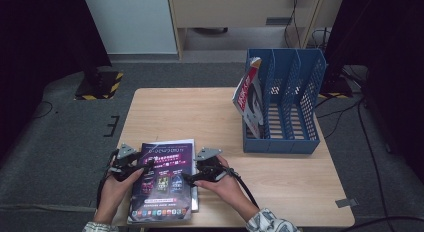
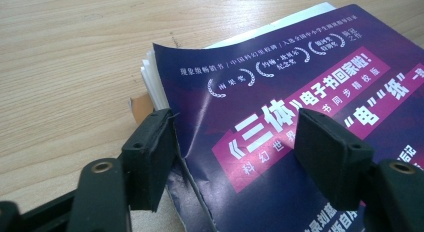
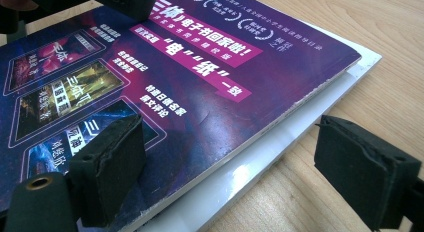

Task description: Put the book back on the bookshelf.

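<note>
The purple magazine (image 1: 162, 179) lies on a white book (image 3: 280, 142) at the table's (image 1: 280, 177) near left edge. L gripper (image 1: 131, 167) & R gripper (image 1: 200, 173) sit at its sides, both open, holding nothing.

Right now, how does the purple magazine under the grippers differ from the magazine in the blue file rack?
The purple magazine lies flat on the table near the person; the red-and-white magazine stands tilted in the blue file rack, at the far right. The purple one tops a stack; the racked one stands alone. Both have glossy printed covers.
</note>
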